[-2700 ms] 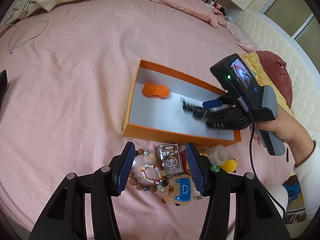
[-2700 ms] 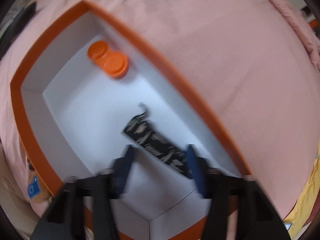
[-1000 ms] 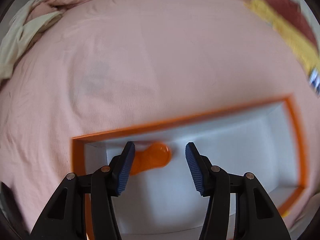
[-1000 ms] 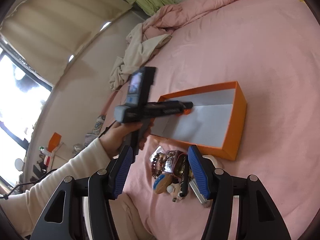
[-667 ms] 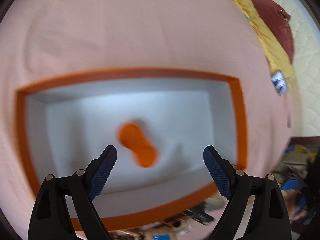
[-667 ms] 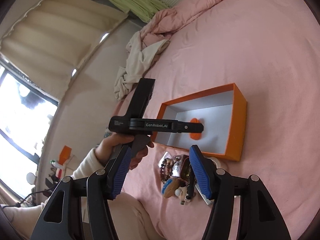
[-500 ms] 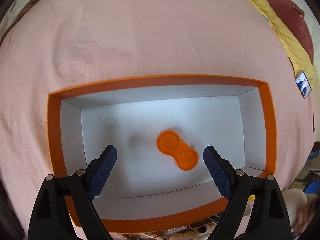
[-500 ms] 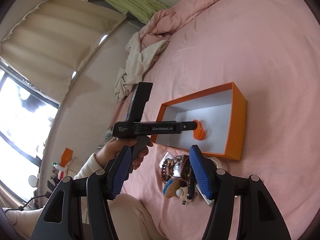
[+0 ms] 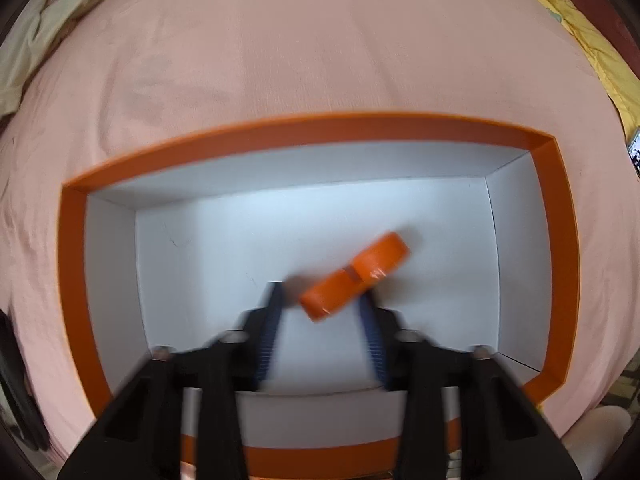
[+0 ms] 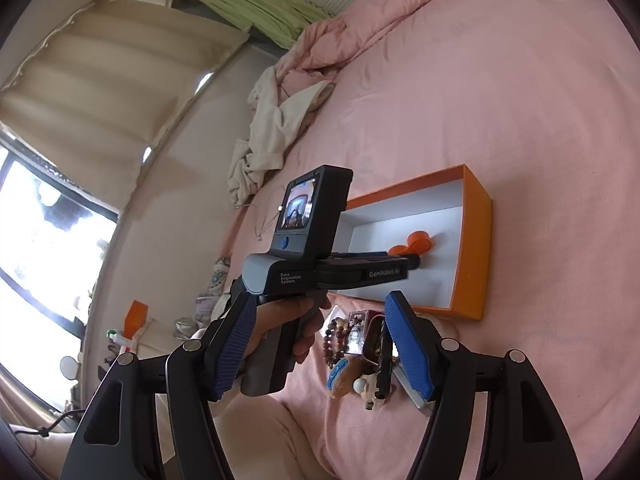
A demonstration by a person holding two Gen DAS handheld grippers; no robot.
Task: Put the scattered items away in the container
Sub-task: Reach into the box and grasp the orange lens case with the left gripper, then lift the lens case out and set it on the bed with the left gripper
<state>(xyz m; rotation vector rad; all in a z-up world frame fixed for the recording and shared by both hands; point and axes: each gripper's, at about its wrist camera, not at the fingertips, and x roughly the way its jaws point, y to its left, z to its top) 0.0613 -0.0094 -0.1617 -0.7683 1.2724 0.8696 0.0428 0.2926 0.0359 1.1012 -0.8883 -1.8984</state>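
beads (image 10: 334, 338) beside box (image 10: 474, 248) show only rightward.

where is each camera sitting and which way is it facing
Left wrist: on the left tool, facing straight down into the orange box; its blurred fingers flank the orange case, jaws just closing.
Right wrist: on the right tool, facing slightly downward across the pink bed; shows its open fingers, the person's hand, a clutter pile.
Shared: box, case, left tool.
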